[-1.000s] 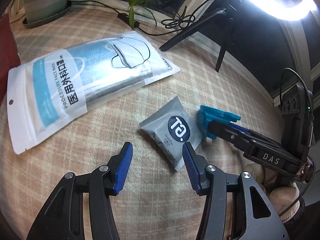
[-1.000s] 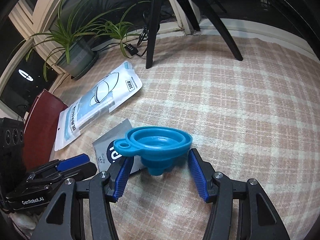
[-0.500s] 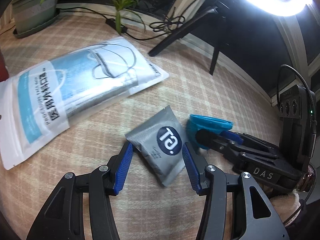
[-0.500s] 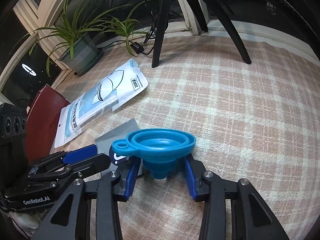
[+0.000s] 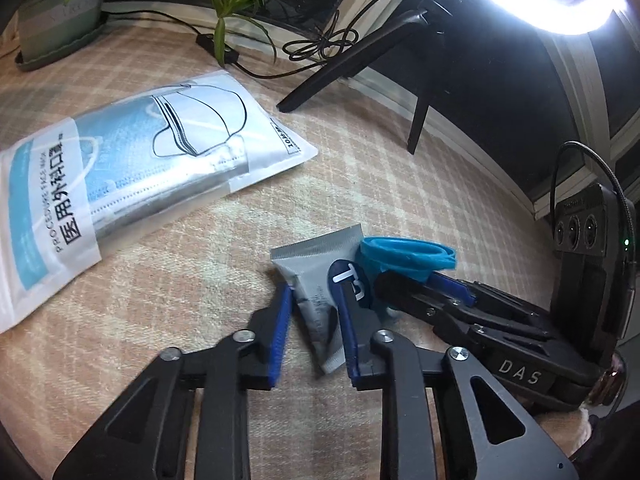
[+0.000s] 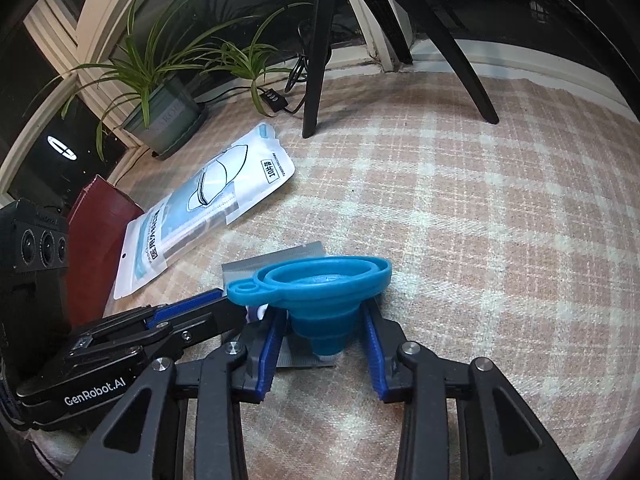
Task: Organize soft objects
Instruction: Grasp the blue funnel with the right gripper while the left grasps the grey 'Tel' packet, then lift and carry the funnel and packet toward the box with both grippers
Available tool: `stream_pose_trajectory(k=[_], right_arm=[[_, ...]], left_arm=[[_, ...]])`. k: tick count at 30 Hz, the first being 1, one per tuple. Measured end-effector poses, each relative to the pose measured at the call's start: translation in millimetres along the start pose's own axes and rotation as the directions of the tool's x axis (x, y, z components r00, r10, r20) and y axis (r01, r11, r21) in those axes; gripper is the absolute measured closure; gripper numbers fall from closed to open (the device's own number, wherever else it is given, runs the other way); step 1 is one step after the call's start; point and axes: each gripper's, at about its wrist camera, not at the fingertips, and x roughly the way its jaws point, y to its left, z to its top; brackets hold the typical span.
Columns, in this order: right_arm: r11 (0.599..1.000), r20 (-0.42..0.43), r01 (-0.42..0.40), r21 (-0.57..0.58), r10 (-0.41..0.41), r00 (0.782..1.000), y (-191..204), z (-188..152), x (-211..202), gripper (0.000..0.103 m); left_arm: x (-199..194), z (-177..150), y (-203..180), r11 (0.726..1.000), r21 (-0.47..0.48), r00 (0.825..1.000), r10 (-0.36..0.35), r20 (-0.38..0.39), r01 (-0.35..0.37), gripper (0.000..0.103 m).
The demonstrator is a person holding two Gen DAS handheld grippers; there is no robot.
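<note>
Home: potted plant (image 6: 160, 92), plaid tablecloth (image 6: 480, 220).

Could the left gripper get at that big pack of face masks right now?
Probably not yet: the left gripper is shut on the grey sachet. The way to the face mask pack looks clear otherwise.

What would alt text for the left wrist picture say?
The left gripper has just closed on a small grey sachet lying on a checked cloth. Beside it, the right gripper is at a blue funnel; a pack of face masks lies behind.
</note>
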Motion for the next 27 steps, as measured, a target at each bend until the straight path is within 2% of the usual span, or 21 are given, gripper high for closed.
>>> stream_pose_trajectory(k=[15, 27], right_arm=[[0.998, 0.009, -0.031, 0.058, 0.03, 0.999, -10, -3, -4, 0.074], [0.998, 0.036, -0.014, 0.064, 0.012, 0.999, -15, 0, -13, 0.074]], left_arm=[[-4, -2, -13, 0.999, 0.037, 0.998, 0.013, 0.066, -0.015, 0.096], [-19, -4, -15, 0.998, 0.054, 0.995, 0.003, 0.101, -0.009, 0.098]])
